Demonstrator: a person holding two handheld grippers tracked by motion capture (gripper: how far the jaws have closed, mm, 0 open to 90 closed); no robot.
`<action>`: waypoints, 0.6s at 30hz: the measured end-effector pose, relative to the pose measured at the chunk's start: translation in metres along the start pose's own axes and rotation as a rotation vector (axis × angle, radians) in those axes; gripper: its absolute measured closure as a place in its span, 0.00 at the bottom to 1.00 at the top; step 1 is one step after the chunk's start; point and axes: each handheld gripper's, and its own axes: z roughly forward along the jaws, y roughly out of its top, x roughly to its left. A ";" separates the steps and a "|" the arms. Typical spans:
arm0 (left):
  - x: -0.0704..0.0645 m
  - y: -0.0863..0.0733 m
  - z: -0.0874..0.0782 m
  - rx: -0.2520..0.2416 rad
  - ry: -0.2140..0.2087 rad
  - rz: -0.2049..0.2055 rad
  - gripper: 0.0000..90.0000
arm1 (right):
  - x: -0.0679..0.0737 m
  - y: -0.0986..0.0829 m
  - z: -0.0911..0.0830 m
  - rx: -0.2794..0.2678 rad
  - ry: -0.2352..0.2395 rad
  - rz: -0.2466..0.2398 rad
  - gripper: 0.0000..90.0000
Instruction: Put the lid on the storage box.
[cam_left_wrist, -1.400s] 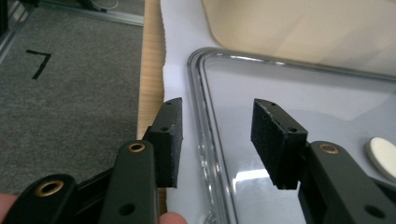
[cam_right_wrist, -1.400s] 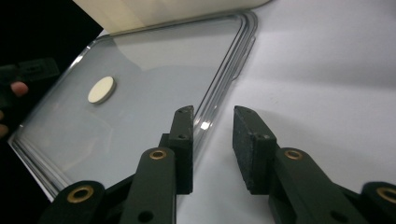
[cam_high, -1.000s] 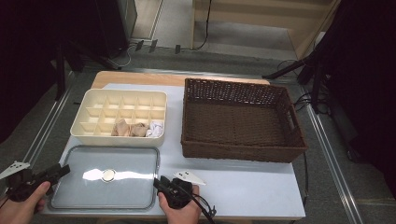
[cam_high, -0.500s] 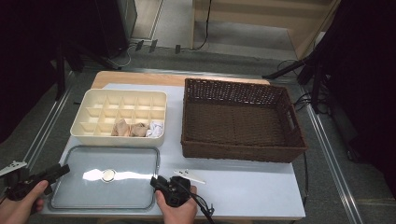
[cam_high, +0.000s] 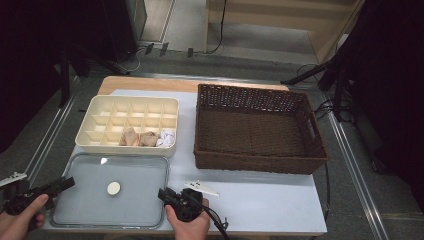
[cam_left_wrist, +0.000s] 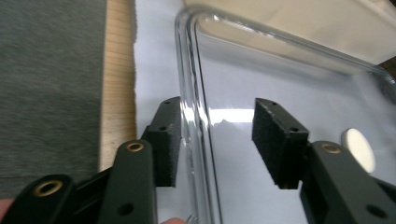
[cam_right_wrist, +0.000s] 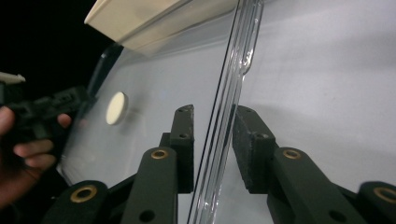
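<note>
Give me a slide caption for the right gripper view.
Right gripper fingers open astride the clear lid's rim; white knob beyond.

Illumination comes from overhead and falls on the tabletop (cam_high: 260, 200); the surroundings at the left and right edges of the high view drop to near black. The glass tray (cam_high: 90, 212) carries a soft white glare patch near its far left corner in the high view. In the left gripper view a broad bright reflection lies on the tray floor, and thin highlights run along the rim. In the right gripper view the rim shows sharp specular streaks; the upper left corner is fully dark. Both gripper views render the near jaws soft, slightly out of focus. The high view is mildly grainy, with faint shadows.
</note>
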 end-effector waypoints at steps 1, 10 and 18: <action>0.000 -0.001 0.000 -0.002 -0.001 0.005 0.59 | 0.001 -0.001 -0.001 -0.003 -0.003 -0.014 0.78; -0.012 0.001 -0.012 -0.064 -0.007 0.003 0.67 | 0.003 -0.001 -0.011 -0.052 0.022 -0.021 0.83; -0.030 0.014 -0.010 -0.090 -0.032 0.028 0.69 | 0.002 0.015 -0.024 -0.108 0.003 0.020 0.86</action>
